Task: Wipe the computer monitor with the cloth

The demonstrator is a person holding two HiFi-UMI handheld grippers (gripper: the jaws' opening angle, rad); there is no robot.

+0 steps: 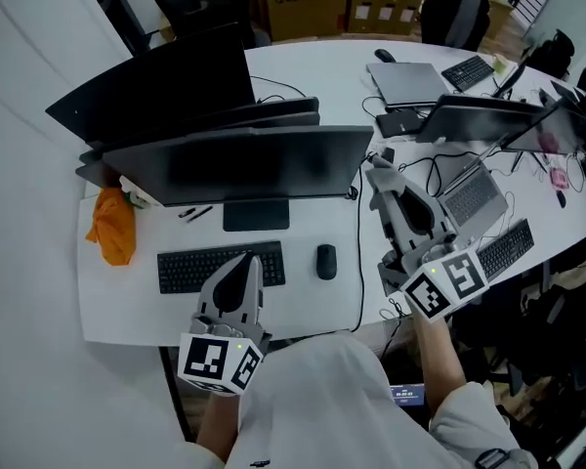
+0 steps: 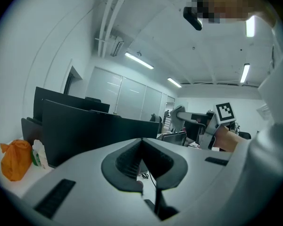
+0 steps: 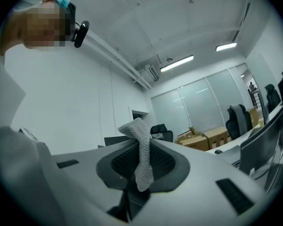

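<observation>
The black computer monitor [image 1: 244, 164] stands mid-desk, its screen dark; the left gripper view catches it from the front [image 2: 85, 126]. My right gripper [image 1: 376, 171] is raised beside the monitor's right edge, shut on a grey knitted cloth [image 3: 142, 159] that sticks up past the jaw tips and hangs down between them. In the head view the cloth [image 1: 381, 178] is a small pale bit at the jaw tips. My left gripper [image 1: 246, 260] hovers over the black keyboard [image 1: 190, 270], shut with nothing in it [image 2: 141, 140].
An orange crumpled bag [image 1: 112, 225] lies at the desk's left end beside a small bottle [image 2: 39, 154]. A mouse [image 1: 326, 261] sits right of the keyboard. Laptops [image 1: 469, 195], a second keyboard [image 1: 508, 248] and cables crowd the right side. More monitors [image 1: 166, 86] stand behind.
</observation>
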